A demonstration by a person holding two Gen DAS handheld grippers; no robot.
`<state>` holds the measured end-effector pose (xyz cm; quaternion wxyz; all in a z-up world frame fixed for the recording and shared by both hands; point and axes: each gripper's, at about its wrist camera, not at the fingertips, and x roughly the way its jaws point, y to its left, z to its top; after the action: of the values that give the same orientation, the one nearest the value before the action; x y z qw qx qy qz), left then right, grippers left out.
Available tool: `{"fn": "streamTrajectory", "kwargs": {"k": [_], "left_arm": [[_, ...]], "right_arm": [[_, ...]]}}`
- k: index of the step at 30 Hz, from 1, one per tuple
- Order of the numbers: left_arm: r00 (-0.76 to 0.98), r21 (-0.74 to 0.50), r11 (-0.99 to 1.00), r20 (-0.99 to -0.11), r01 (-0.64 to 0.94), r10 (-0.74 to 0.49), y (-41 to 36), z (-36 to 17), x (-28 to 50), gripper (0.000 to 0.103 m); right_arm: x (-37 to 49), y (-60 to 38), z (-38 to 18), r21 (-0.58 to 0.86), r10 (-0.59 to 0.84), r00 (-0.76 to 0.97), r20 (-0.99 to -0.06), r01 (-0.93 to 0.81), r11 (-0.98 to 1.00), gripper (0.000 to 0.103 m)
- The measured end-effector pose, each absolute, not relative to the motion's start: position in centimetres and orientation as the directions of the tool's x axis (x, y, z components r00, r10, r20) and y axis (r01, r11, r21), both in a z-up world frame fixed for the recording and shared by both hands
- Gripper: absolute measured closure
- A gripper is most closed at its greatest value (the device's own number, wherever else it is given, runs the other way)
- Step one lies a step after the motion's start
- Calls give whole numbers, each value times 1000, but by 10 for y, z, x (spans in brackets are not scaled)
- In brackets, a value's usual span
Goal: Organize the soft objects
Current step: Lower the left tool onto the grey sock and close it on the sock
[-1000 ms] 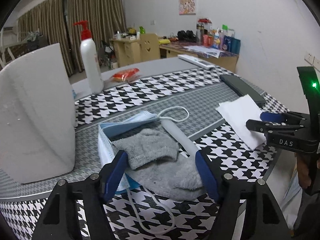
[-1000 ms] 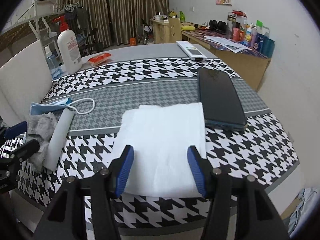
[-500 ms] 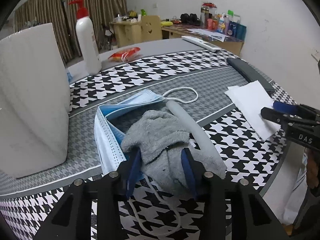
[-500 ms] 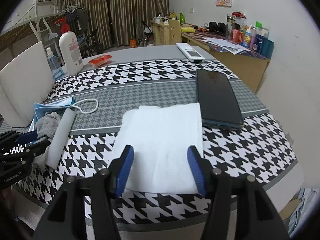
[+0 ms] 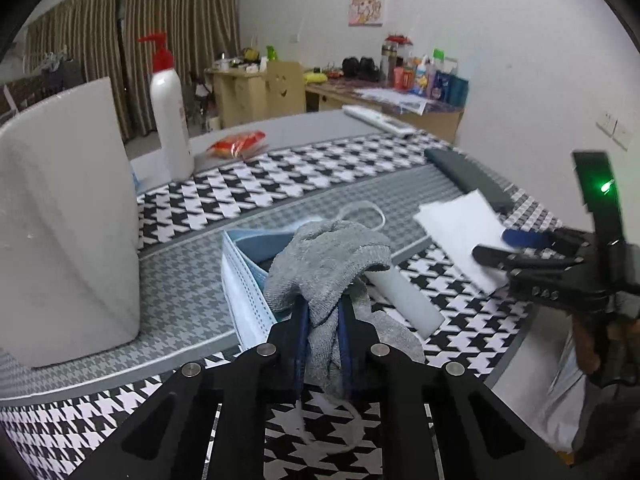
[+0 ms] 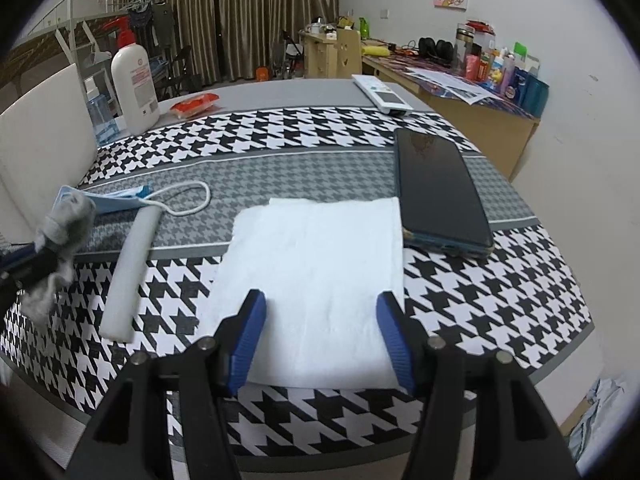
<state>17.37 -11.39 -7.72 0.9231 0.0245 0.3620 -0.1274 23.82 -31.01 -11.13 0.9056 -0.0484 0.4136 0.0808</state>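
A grey sock (image 5: 332,256) is bunched up between the blue pads of my left gripper (image 5: 322,312), whose jaws are closing on it; its top is raised off the table. Under and behind it lies a blue face mask (image 5: 244,268) with a white ear loop, and a white foam tube (image 5: 404,300) lies beside it. In the right wrist view the sock (image 6: 68,216) hangs from the left gripper (image 6: 28,256) at the far left. My right gripper (image 6: 320,320) stands open, its pads apart over the near edge of a folded white cloth (image 6: 316,272).
A dark phone (image 6: 436,184) lies right of the cloth. A big white foam block (image 5: 64,220) stands at the left, with a pump bottle (image 6: 134,84), a red packet (image 6: 196,104) and a remote (image 6: 382,94) at the back. The table's edge runs just below both grippers.
The left jaws have gone from wide open around the sock to pinched on it, and the sock has bunched and risen off the mask. The right gripper has stayed put.
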Motion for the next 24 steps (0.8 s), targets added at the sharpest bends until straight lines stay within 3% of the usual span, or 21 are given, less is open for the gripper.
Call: {"fn": "streamTrajectory", "kwargs": {"k": [2, 5, 10, 14, 16, 17, 18, 20, 24], "left_arm": [[717, -54, 967, -660, 251, -223, -111, -71, 171, 88], [730, -62, 967, -644, 248, -229, -105, -65, 168, 88], [728, -90, 959, -633, 268, -263, -101, -65, 164, 88], [720, -76, 960, -646, 271, -254, -99, -71, 163, 88], [718, -70, 961, -651, 267, -246, -98, -73, 161, 84], [717, -69, 961, -652, 266, -245, -98, -74, 162, 77], [717, -60, 964, -656, 261, -235, -98, -75, 161, 61], [722, -47, 965, -655, 257, -224, -98, -76, 160, 43], [724, -20, 958, -650, 286, -229, -107, -77, 158, 41]], "right_arm": [[238, -308, -111, -28, 106, 645, -757, -194, 981, 41], [237, -305, -111, -7, 131, 635, -761, -210, 978, 49], [232, -295, -109, -4, 157, 631, -760, -246, 969, 77], [233, -296, -109, 6, 159, 628, -762, -238, 971, 84], [234, -297, -109, 8, 157, 630, -761, -233, 972, 89], [234, -298, -109, 12, 160, 630, -760, -233, 972, 89], [234, -298, -110, 11, 160, 631, -759, -233, 973, 90], [234, -298, -110, 7, 156, 634, -758, -231, 973, 90], [233, -298, -109, 9, 159, 634, -757, -232, 973, 91]]}}
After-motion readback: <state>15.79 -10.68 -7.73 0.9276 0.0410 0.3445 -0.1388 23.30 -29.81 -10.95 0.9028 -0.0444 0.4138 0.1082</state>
